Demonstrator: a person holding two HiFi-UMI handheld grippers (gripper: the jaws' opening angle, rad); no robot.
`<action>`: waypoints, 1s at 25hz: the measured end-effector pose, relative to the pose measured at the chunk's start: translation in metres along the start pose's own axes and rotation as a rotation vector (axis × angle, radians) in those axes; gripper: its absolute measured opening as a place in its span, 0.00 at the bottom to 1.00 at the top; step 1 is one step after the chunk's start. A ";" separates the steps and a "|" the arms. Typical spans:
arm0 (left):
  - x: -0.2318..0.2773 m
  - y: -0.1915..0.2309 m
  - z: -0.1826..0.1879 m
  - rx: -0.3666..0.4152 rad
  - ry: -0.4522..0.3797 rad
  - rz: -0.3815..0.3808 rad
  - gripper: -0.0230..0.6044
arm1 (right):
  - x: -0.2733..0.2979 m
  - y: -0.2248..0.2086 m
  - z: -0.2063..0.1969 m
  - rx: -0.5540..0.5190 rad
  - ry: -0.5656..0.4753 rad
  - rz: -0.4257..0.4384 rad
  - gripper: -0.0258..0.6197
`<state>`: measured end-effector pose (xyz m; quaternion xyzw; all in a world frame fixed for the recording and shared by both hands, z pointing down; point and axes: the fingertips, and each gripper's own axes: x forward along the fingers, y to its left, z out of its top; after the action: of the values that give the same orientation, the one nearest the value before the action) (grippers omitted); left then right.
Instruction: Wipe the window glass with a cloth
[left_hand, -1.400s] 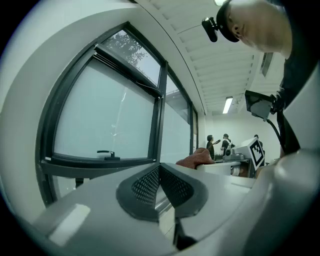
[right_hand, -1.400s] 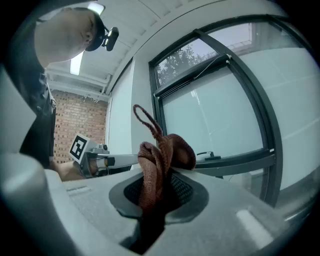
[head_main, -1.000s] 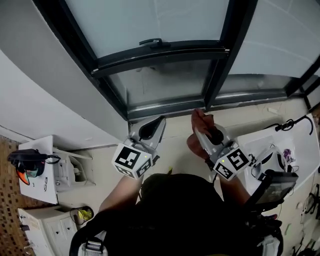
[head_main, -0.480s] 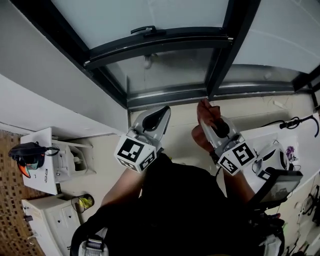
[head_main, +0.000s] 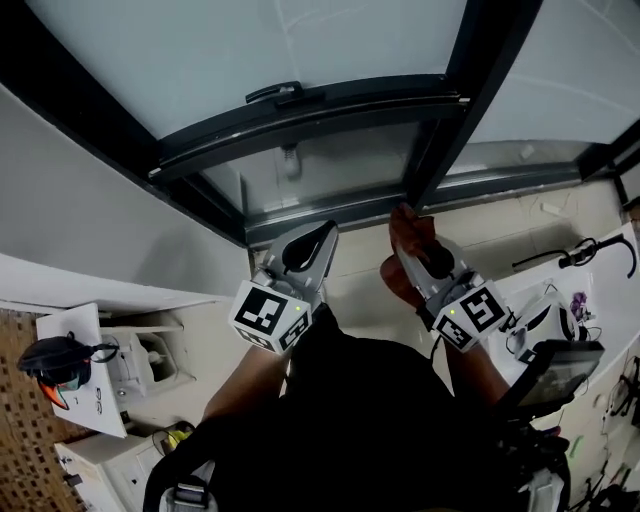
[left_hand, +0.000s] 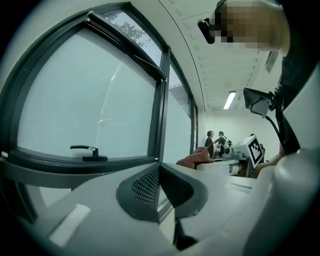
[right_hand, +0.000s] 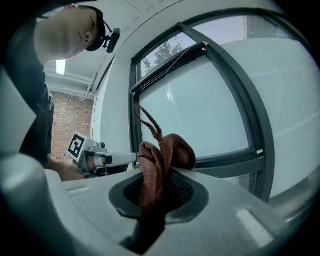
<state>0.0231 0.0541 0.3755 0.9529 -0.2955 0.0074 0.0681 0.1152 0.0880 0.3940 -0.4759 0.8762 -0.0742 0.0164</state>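
Cloth (right_hand: 160, 157) is hanging clamped in our right gripper (right_hand: 155, 194); our left gripper (left_hand: 161, 186) is idling closed, empty. We are needing flat, firm contact with the twelve-o'clock window glass (head_main: 330, 165).

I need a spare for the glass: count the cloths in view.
1. The brown cloth is pinched in the right gripper's jaws. The left gripper's jaws are shut, with nothing between them. Others may be hidden behind the person.

Both forearms reach up from the lower middle of the head view. The left gripper (head_main: 318, 238) sits just left of centre, jaws pressed together with nothing between them. The right gripper (head_main: 407, 246), just right of centre, pinches the cloth (head_main: 412, 222).
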 end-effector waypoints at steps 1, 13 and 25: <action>0.008 0.011 0.004 0.003 -0.002 -0.014 0.06 | 0.013 -0.006 0.006 -0.006 -0.005 -0.011 0.10; 0.087 0.156 0.057 0.044 -0.046 -0.148 0.06 | 0.183 -0.062 0.060 -0.103 -0.029 -0.072 0.10; 0.136 0.191 0.059 0.019 -0.044 -0.119 0.06 | 0.227 -0.106 0.077 -0.118 -0.045 -0.031 0.10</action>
<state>0.0258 -0.1867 0.3480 0.9693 -0.2396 -0.0150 0.0530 0.0867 -0.1678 0.3424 -0.4911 0.8710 -0.0119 0.0066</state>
